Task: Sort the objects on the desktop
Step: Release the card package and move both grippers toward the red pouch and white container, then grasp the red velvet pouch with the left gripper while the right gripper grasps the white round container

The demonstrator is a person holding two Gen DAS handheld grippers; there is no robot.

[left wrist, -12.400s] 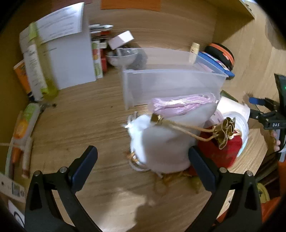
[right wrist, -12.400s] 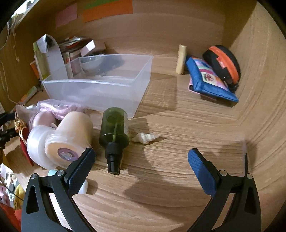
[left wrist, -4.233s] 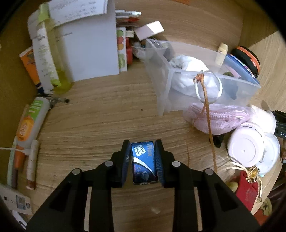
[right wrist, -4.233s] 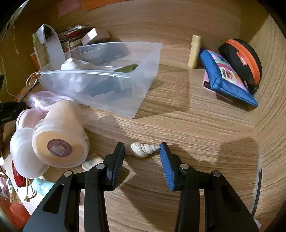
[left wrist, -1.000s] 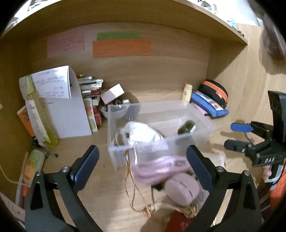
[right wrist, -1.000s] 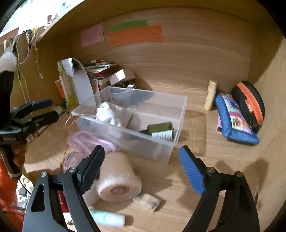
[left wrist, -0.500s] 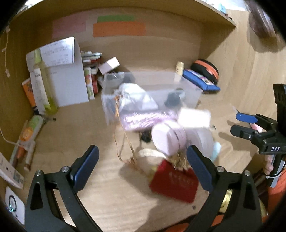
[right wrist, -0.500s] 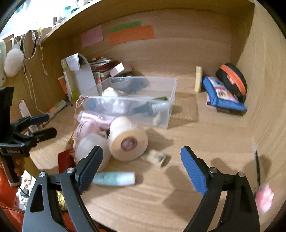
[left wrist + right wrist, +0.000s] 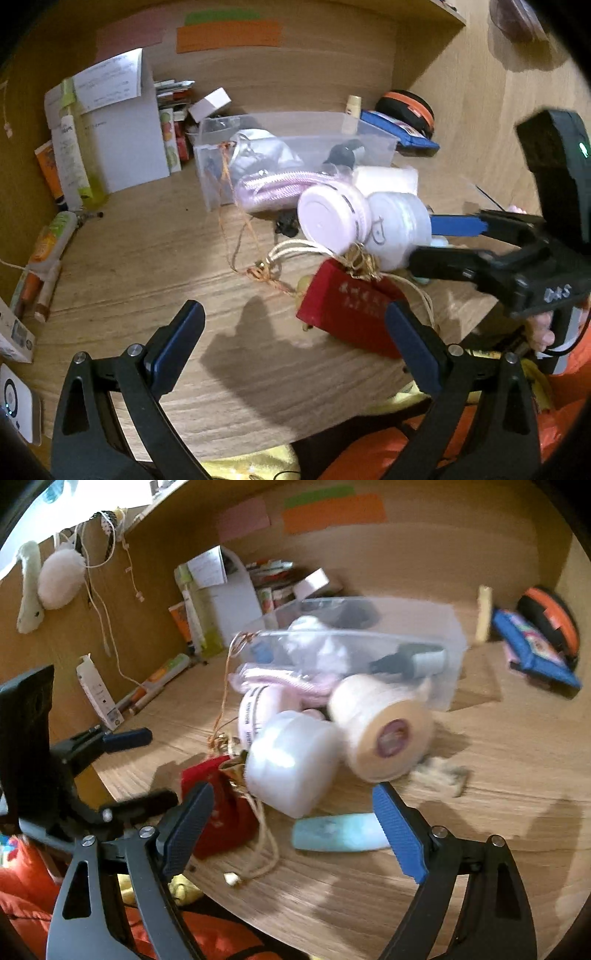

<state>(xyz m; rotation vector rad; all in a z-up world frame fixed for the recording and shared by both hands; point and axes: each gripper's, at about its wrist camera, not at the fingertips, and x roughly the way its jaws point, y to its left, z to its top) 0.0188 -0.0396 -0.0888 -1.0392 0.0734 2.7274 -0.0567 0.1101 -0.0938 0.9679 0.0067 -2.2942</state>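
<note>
Left wrist view: the left gripper point(image 9: 293, 343) hangs over the wooden desk point(image 9: 155, 258) with its jaws spread wide and nothing between them. The red pouch point(image 9: 351, 314) lies flat just ahead of the right-hand finger, its long axis running from upper left to lower right, its gold-tied neck toward the two white round jars point(image 9: 364, 225) that it touches. Behind them sits the clear plastic bin point(image 9: 295, 147), holding a white cloth bag and a dark bottle. The right gripper point(image 9: 443, 240) reaches in from the right edge, its fingers pointing left at the jars.

Right wrist view: the right gripper point(image 9: 291, 830) is released and its jaws are closing, with nothing pressed between the pads. A pale teal tube point(image 9: 340, 836) lies on the desk between the fingers, beyond the tips and close to the right-hand one, its long axis nearly level across the picture. The red pouch point(image 9: 218, 812) sits just behind the left-hand finger. The cream tape roll point(image 9: 380, 723) lies on its side beyond, core facing the camera, against the bin point(image 9: 443, 635).
</note>
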